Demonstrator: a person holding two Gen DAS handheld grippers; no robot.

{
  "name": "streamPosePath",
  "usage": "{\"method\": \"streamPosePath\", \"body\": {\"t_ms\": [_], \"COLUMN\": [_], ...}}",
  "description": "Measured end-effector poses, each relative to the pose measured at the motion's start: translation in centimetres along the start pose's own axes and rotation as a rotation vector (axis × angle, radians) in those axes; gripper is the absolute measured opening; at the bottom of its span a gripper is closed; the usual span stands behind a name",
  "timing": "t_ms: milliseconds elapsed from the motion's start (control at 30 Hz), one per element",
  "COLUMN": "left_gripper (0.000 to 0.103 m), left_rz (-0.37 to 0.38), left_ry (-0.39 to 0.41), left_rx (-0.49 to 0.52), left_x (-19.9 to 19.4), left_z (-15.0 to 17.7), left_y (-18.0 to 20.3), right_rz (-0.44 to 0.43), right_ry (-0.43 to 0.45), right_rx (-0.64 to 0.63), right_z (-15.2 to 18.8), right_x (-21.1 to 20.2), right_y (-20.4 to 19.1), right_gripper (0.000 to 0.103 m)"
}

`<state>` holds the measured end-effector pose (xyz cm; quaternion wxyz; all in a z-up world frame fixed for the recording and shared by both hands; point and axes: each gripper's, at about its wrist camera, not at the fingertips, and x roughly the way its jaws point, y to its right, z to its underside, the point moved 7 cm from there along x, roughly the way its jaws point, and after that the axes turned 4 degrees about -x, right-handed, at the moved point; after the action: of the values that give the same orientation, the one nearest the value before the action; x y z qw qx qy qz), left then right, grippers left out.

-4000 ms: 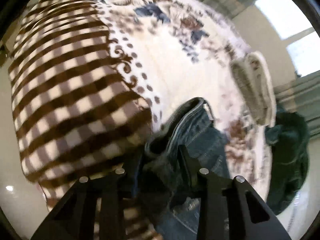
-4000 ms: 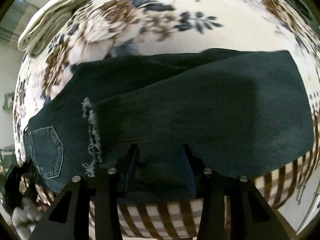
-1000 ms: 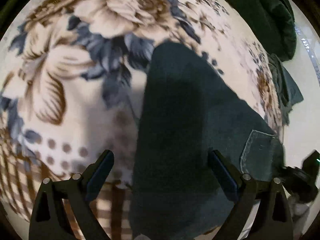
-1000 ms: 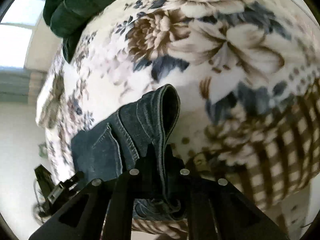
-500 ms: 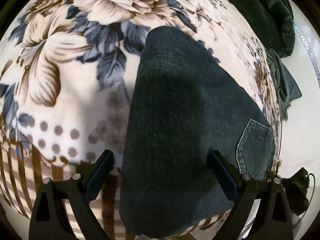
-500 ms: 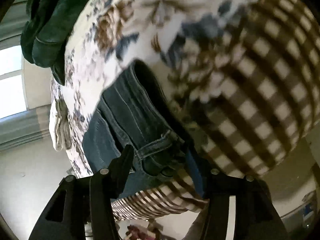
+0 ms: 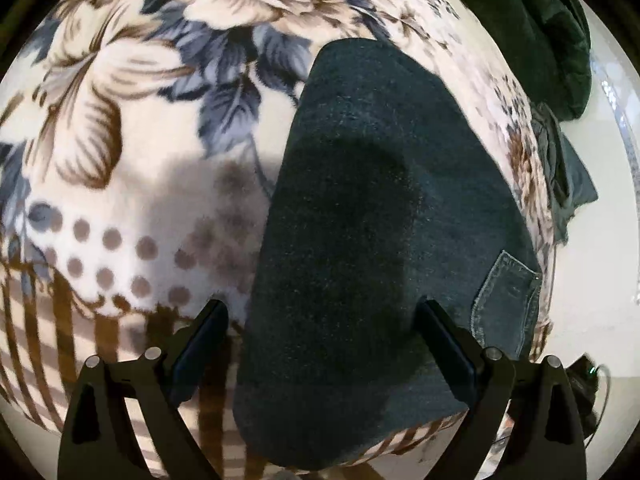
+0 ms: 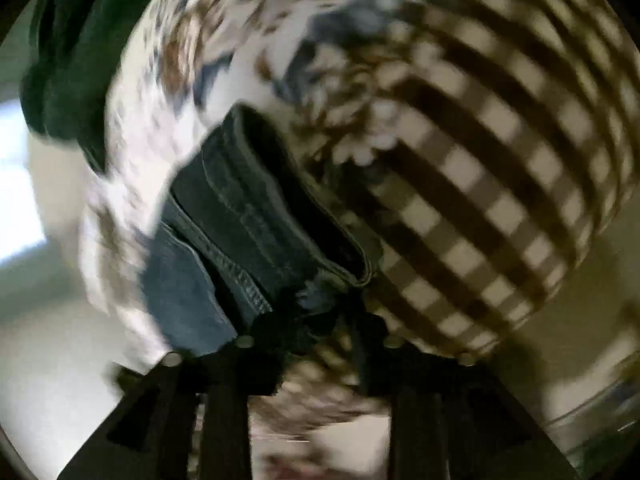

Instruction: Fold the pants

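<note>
Folded jeans [image 7: 360, 220] lie flat on the floral blanket [image 7: 140, 128], left tongs [image 7: 320, 320] spread wide above them.
The right view, blurred, alone catches the waistband; right tongs [image 8: 316, 336] sit at its edge, grip unclear. Dark green clothes [image 7: 532, 24] lie far right; pale floor [image 7: 600, 280] beyond.

Pants [image 7: 360, 220]: dark matt denim, stitched seams. Blanket [image 7: 132, 128]: fuzzy printed fleece.
</note>
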<state>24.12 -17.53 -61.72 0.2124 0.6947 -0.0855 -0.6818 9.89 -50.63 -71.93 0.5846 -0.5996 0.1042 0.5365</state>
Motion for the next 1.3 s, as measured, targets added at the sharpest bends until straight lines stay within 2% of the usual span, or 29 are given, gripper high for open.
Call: {"method": "streamPosePath", "body": {"t_ms": [33, 67, 100, 133, 267, 333, 467, 567, 633, 733, 800, 933, 1067, 1100, 1233, 1267, 1300], "left_gripper": [0.097, 0.097, 0.097, 0.097, 0.097, 0.097, 0.097, 0.097, 0.097, 0.097, 0.097, 0.097, 0.097, 0.097, 0.096, 0.085, 0.079], "left_rz": [0.017, 0.03, 0.044, 0.061, 0.111, 0.11, 0.123, 0.133, 0.136, 0.134, 0.136, 0.151, 0.153, 0.153, 0.171, 0.172, 0.173], "left_ry": [0.0, 0.0, -0.001, -0.003, -0.014, -0.014, -0.015, -0.017, -0.018, -0.02, -0.023, -0.023, -0.024, -0.025, -0.005, 0.013, 0.032], "left_rx": [-0.011, -0.018, -0.028, -0.043, -0.072, -0.076, -0.07, -0.062, -0.057, -0.055, -0.057, -0.063, -0.065, -0.063, -0.043, -0.035, -0.026], "left_x": [0.1, 0.2, 0.3, 0.6, 1.7, 2.2, 2.2, 2.2, 2.3, 2.4, 2.5, 2.5, 2.8, 2.8, 2.6, 2.5, 2.2], "left_z": [-0.1, -0.2, -0.3, -0.5, -1.1, -1.6, -1.8, -1.8, -1.8, -2.0, -2.0, -1.9, -1.8, -1.8, -1.9, -2.0, -1.9], "left_y": [-0.1, -0.1, -0.1, -0.1, 0.4, 0.5, 0.8, 1.0, 1.0, 1.0, 1.0, 0.8, 0.8, 0.9, 1.2, 1.2, 1.1], "right_rz": [-0.067, -0.095, -0.122, -0.13, -0.203, -0.238, -0.274, -0.374, -0.334, -0.248, -0.261, -0.362, -0.294, -0.285, -0.268, -0.263, -0.264], "right_ry": [0.022, 0.04, 0.046, 0.035, -0.062, -0.093, -0.047, 0.007, -0.003, -0.059, -0.057, -0.011, -0.017, -0.028, -0.026, -0.018, -0.01], "right_rx": [0.022, 0.018, 0.004, -0.004, -0.039, -0.072, -0.093, -0.13, -0.182, -0.171, -0.149, -0.144, -0.179, -0.166, -0.137, -0.14, -0.142], "right_z": [0.1, 0.2, 0.6, 0.9, 1.9, 1.9, 1.0, 0.7, 0.8, 0.6, 0.2, -0.1, -0.3, -0.3, -0.6, -0.5, -0.4], "right_x": [-0.7, -1.1, -1.1, -0.9, 3.0, 5.4, 7.8, 6.9, 7.4, 10.0, 10.8, 10.2, 11.9, 12.5, 13.5, 13.7, 13.7], "right_y": [0.1, 0.2, 0.1, 0.1, -0.9, -1.8, -3.8, -6.0, -6.8, -6.2, -6.4, -9.3, -10.1, -9.9, -9.8, -10.1, -10.4], "right_gripper": [0.058, 0.062, 0.071, 0.074, 0.074, 0.074, 0.079, 0.079, 0.079, 0.08, 0.082, 0.082, 0.081, 0.08, 0.06, 0.057, 0.053]}}
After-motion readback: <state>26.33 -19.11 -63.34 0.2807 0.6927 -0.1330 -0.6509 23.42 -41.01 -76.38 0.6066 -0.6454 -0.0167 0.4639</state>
